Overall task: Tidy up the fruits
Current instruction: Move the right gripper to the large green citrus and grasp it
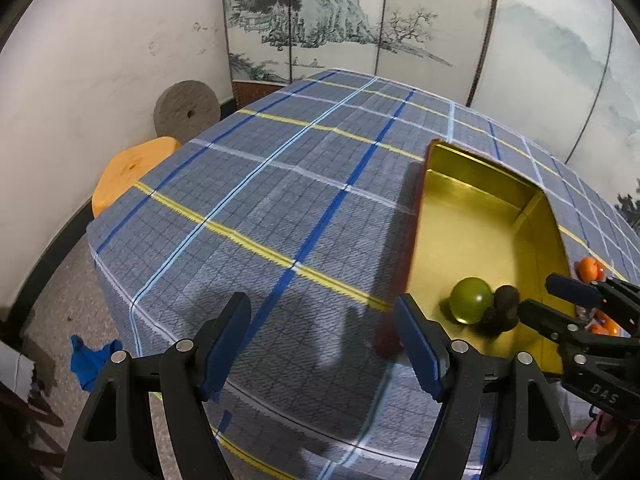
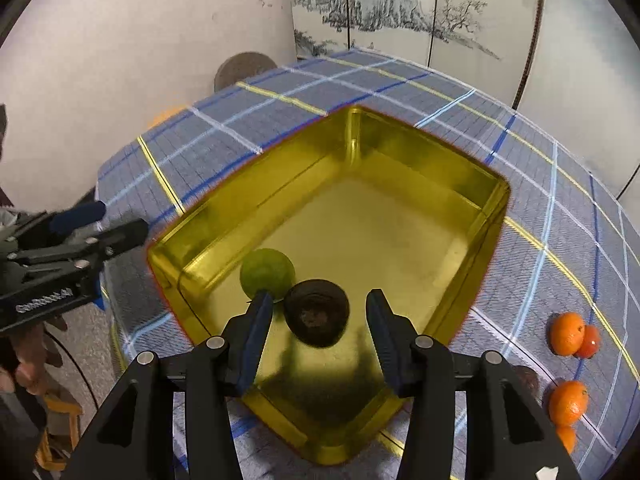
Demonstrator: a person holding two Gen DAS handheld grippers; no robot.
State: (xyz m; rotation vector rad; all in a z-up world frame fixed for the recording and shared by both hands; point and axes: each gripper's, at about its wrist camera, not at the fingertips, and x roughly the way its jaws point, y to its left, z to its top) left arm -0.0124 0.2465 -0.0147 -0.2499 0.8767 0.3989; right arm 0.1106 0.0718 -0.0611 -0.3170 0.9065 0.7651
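Note:
A gold tin box (image 2: 400, 140) stands open on the plaid tablecloth (image 1: 280, 200). Inside it lie a green round fruit (image 2: 267, 270) and, touching it, a dark brown fruit (image 2: 316, 312). My right gripper (image 2: 318, 300) hovers over the box with its fingers either side of the dark fruit, a gap showing on both sides, so it is open. In the left wrist view the same box (image 1: 480, 162), green fruit (image 1: 471, 300) and dark fruit (image 1: 504, 306) appear at right, with the right gripper (image 1: 548, 298) just beside them. My left gripper (image 1: 320, 308) stands open over bare cloth, left of the box.
Several oranges (image 2: 566, 332) and a reddish fruit (image 2: 590, 340) lie on the cloth right of the box. An orange stool (image 1: 132, 172) and a grey millstone (image 1: 186, 110) stand beyond the table's left edge. A painted screen (image 1: 320, 20) backs the table.

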